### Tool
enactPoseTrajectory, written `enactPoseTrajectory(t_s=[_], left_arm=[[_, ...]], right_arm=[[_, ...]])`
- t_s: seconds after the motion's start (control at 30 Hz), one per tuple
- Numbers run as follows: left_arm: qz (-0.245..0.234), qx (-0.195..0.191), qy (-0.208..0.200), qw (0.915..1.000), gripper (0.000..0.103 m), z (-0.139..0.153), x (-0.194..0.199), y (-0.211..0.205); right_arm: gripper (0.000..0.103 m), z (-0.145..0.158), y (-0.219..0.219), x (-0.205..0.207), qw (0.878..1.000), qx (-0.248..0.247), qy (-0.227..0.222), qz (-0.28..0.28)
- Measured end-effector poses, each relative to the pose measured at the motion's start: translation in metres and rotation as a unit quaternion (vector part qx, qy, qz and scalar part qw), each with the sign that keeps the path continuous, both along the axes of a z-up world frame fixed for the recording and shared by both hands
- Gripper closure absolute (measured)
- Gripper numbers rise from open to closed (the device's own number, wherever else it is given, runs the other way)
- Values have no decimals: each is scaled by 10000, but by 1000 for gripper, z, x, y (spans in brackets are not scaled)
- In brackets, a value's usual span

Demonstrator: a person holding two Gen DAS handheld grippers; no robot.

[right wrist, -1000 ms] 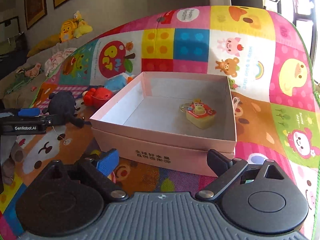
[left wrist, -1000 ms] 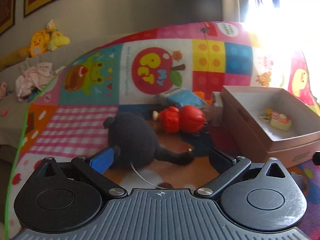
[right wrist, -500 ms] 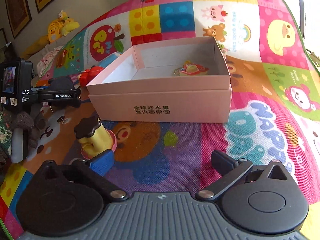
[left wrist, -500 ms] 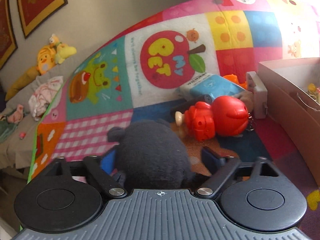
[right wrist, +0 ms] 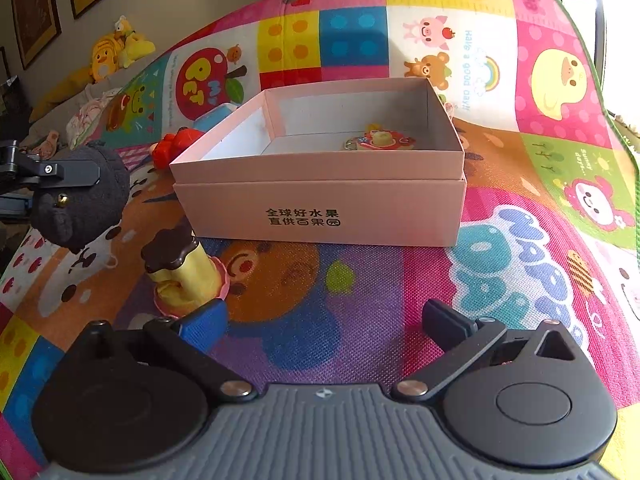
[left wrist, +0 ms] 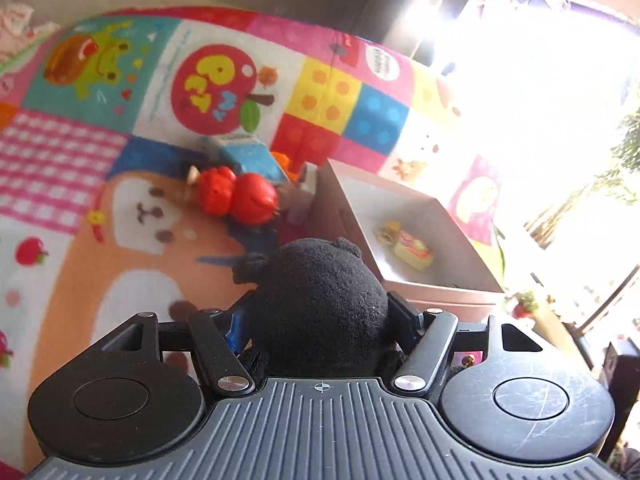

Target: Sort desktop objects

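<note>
Left gripper: jaws clamped on black plush, held clear of mat, left of pink box and near its corner. Right gripper: jaws wide, nothing between them, low over mat in front of box. Inside box: one small yellow-and-red charm on the floor. Left of box front corner: yellow toy with brown cap, standing on mat. Behind box's left side: red toy, touching blue item.
</note>
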State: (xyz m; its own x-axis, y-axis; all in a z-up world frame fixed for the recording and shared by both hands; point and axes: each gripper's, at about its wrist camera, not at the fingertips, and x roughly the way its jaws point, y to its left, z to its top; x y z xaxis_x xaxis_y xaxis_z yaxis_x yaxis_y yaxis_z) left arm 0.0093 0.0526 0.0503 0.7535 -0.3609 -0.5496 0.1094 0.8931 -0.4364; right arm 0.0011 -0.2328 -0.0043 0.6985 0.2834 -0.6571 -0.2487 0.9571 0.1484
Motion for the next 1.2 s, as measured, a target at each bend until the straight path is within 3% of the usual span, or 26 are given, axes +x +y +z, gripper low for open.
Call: enactPoseTrajectory(t_s=[0.1, 0.17, 0.43, 0.5, 0.6, 0.67, 0.73, 0.87, 0.97, 1.03, 1.1, 1.2], left_arm=[[22, -23, 204, 9998, 29, -19, 0, 0], [97, -45, 294, 9995, 21, -29, -1, 8], [901, 321, 93, 9954, 5, -17, -16, 53], [1111, 598, 8, 9920, 5, -13, -21, 60], [1499, 1499, -135, 9772, 4, -8, -29, 62], [1620, 1802, -90, 9702, 4, -9, -33, 68], [1794, 1699, -1, 9690, 4, -8, -38, 80], [2080, 1034, -233, 9724, 4, 7, -54, 99], [1805, 739, -670, 9785, 2, 25, -66, 92], [1196, 713, -849, 9866, 0, 32, -69, 74], [562, 813, -872, 9913, 0, 32, -72, 52], [90, 1158, -752, 9904, 0, 18, -71, 20]], right_arm=[[0, 0, 2, 0, 10000, -48, 4, -12], [0, 0, 3, 0, 10000, -97, 4, -13], [0, -2, 9, 2, 9996, -282, 15, -8], [0, -2, 10, 2, 9993, -361, 29, 7], [0, -3, 13, 3, 9988, -489, 55, 34], [0, -3, 17, 4, 9978, -655, 67, 74], [0, -3, 18, 3, 9975, -704, 68, 50], [0, -3, 18, 3, 9974, -711, 67, 49], [0, -3, 18, 2, 9975, -703, 54, 41], [0, -3, 18, 2, 9975, -703, 58, 33], [0, -3, 18, 1, 9976, -692, 74, 21], [0, -3, 20, 2, 9972, -744, 78, 35]])
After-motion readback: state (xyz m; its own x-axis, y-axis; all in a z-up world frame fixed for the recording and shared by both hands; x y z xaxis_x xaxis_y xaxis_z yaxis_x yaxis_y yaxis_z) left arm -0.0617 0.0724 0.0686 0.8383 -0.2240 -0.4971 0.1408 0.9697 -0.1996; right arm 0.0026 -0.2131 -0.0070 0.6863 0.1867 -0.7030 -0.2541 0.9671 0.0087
